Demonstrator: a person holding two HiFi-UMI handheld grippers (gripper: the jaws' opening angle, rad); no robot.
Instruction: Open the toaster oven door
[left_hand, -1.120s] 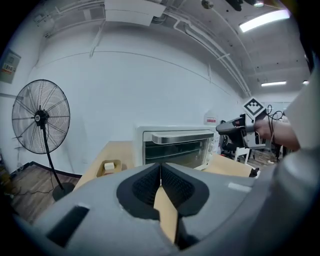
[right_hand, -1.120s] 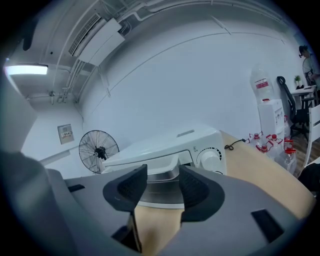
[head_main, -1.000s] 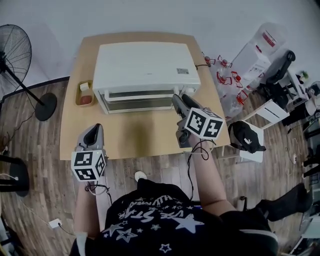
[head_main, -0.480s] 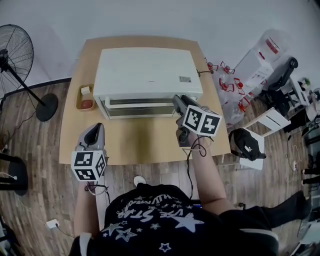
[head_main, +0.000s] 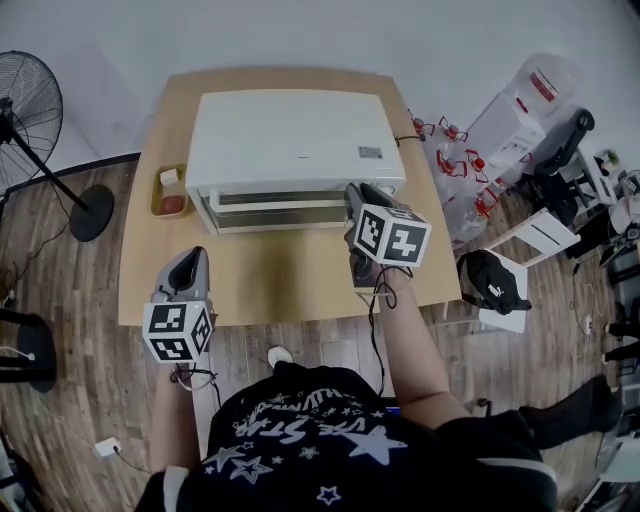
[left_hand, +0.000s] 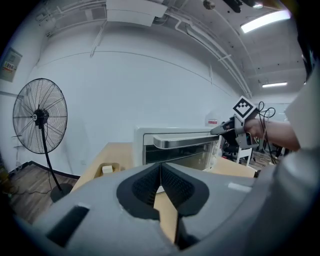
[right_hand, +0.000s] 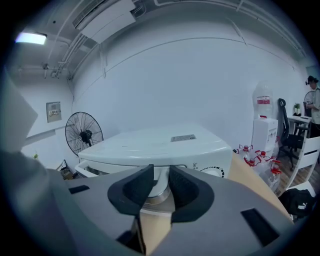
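Note:
A white toaster oven (head_main: 295, 140) stands on the wooden table (head_main: 280, 285) with its door up and a silver handle (head_main: 280, 207) across the top of the door. My right gripper (head_main: 352, 196) is at the handle's right end. In the right gripper view its jaws have just been closing, and the handle's end (right_hand: 159, 192) fills the gap between the pads of the right gripper (right_hand: 161, 181). My left gripper (head_main: 190, 258) hovers at the table's front left edge, apart from the oven. Seen in its own view, the left gripper (left_hand: 161, 172) is shut and holds nothing.
A small tray (head_main: 160, 203) with a red and a white piece lies left of the oven. A standing fan (head_main: 25, 105) is on the floor at the left. Water bottles (head_main: 455, 165), chairs and a stool with a dark bag (head_main: 490, 280) crowd the right side.
The right gripper has edged in onto the handle's right end and rolled slightly, and its marker cube has shifted left. The left gripper and the oven door have stayed put.

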